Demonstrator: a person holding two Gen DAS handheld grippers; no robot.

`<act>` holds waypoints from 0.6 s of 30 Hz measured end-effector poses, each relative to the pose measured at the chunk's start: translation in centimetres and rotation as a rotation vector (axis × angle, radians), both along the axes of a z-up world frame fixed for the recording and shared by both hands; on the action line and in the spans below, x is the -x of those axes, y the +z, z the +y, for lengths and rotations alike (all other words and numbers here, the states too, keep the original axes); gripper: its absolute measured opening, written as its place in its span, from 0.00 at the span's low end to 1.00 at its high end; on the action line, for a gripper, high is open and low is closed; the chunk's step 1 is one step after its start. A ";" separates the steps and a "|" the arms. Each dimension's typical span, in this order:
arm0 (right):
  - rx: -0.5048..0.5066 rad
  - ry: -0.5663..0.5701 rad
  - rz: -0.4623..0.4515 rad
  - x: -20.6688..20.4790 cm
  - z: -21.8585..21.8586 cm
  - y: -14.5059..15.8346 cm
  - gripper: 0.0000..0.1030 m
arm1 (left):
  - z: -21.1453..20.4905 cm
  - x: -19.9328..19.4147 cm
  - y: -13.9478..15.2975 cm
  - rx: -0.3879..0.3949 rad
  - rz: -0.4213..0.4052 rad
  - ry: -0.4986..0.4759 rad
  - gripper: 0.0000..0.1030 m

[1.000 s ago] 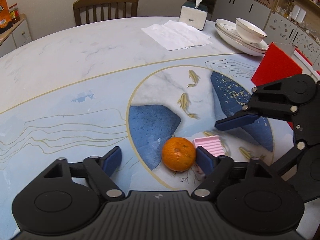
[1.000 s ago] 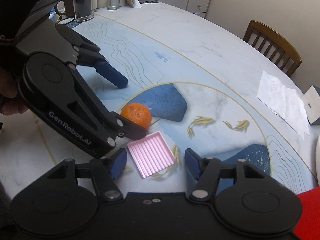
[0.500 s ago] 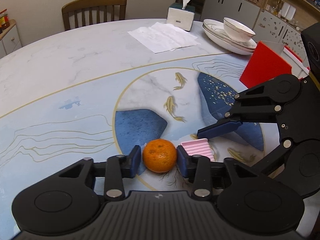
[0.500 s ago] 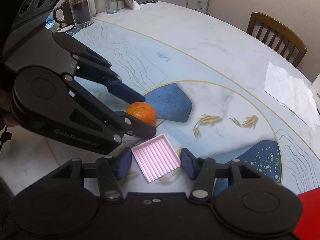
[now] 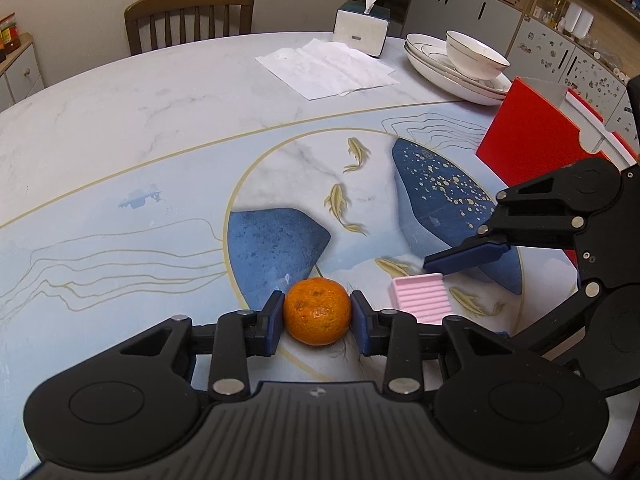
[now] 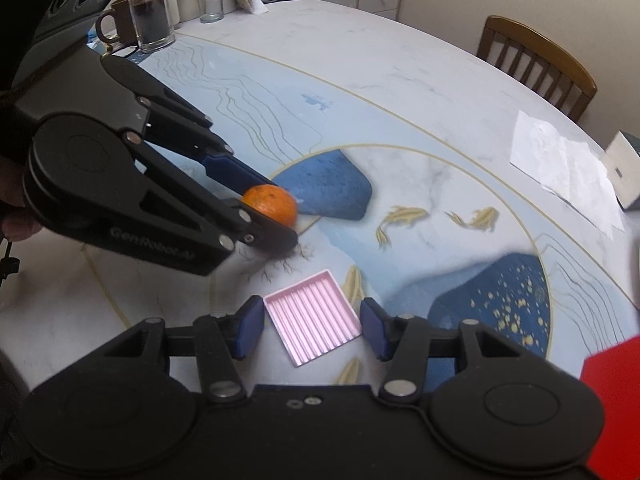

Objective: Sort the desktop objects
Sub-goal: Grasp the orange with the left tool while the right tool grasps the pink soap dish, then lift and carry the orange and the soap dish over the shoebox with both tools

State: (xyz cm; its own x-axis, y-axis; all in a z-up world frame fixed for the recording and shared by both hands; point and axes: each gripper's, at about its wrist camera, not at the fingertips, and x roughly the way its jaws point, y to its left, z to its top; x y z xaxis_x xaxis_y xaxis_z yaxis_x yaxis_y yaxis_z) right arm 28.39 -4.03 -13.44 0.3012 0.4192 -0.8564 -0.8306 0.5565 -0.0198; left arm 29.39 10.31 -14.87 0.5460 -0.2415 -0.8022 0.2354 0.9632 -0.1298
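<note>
A small orange [image 5: 317, 316] sits low on the painted table [image 5: 160, 128], with my left gripper [image 5: 318, 312] shut on it, a blue pad pressed on each side. The right wrist view shows the same grip from the side, the orange [image 6: 276, 204] between the left gripper's fingers [image 6: 240, 172]. Just to the right lies a pink ribbed tray [image 5: 420, 296], flat on the table. My right gripper [image 6: 312, 320] is shut on the pink tray [image 6: 314, 320], its pads meeting two opposite corners. One right finger [image 5: 466, 257] shows at the tray's far edge.
A red box [image 5: 524, 148] stands at the right. Stacked plates with a bowl [image 5: 476, 60], a tissue box [image 5: 362, 28] and paper napkins [image 5: 328, 68] lie at the back. A chair [image 5: 190, 16] stands beyond the table. A dark glass [image 6: 152, 20] and mug [image 6: 116, 26] stand far left.
The left jaws came in from wide apart and closed on the orange. The right jaws narrowed around the pink tray. Neither hand shifted much.
</note>
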 end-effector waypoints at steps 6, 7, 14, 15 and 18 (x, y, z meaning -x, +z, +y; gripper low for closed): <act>-0.008 -0.044 0.003 0.8 -1.3 0.6 0.50 | -0.5 0.8 0.4 0.001 -0.001 -0.009 0.32; -0.010 -0.052 0.001 1.0 -1.4 0.7 0.50 | -0.6 1.0 0.5 0.001 -0.002 -0.012 0.32; -0.030 -0.105 -0.006 1.8 -2.8 1.8 0.50 | -1.6 2.2 1.3 0.003 -0.009 -0.034 0.32; -0.032 -0.113 -0.008 2.0 -3.0 1.9 0.50 | -1.8 2.4 1.5 0.005 -0.010 -0.037 0.32; -0.044 -0.137 -0.011 2.5 -3.7 2.4 0.50 | -2.3 3.0 2.0 0.009 -0.015 -0.049 0.32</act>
